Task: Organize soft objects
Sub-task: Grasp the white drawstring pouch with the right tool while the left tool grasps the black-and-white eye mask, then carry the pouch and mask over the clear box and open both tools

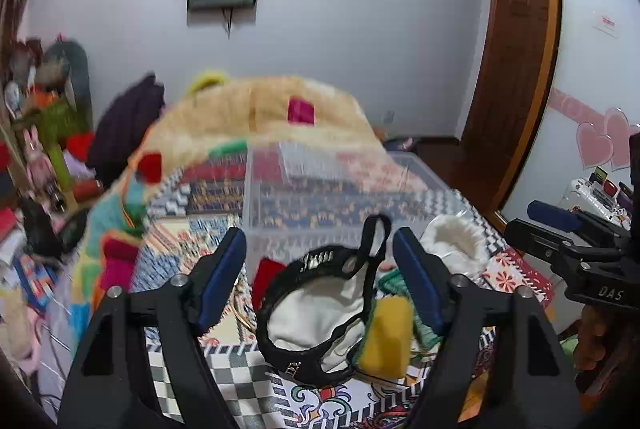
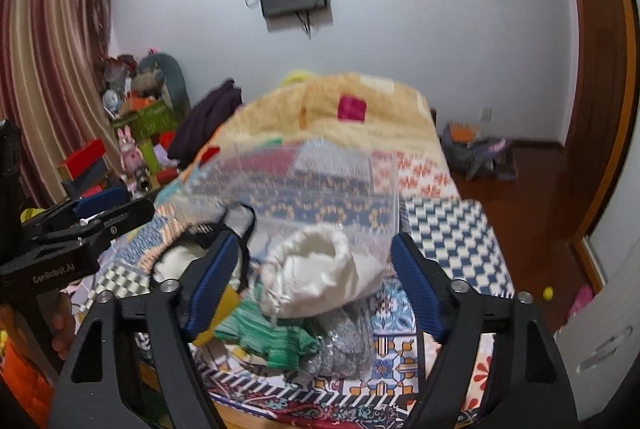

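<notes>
A heap of soft things lies on the patchwork bed near its front edge. In the left wrist view a black-edged white cap (image 1: 320, 313) lies between my open left gripper's (image 1: 320, 277) fingers, with a yellow piece (image 1: 386, 337) and green knit (image 1: 416, 321) beside it. In the right wrist view a white drawstring pouch (image 2: 320, 273) sits between my open right gripper's (image 2: 316, 285) fingers, above green knit (image 2: 268, 341) and a grey knit piece (image 2: 344, 349). A clear plastic box (image 1: 320, 197) stands behind the heap; it also shows in the right wrist view (image 2: 304, 181).
A beige blanket (image 2: 340, 109) with coloured patches covers the bed's far part. Toys and boxes (image 2: 136, 117) crowd the left side by the curtain. A bag (image 2: 476, 153) lies on the wooden floor at right. The door (image 1: 516, 49) is at right.
</notes>
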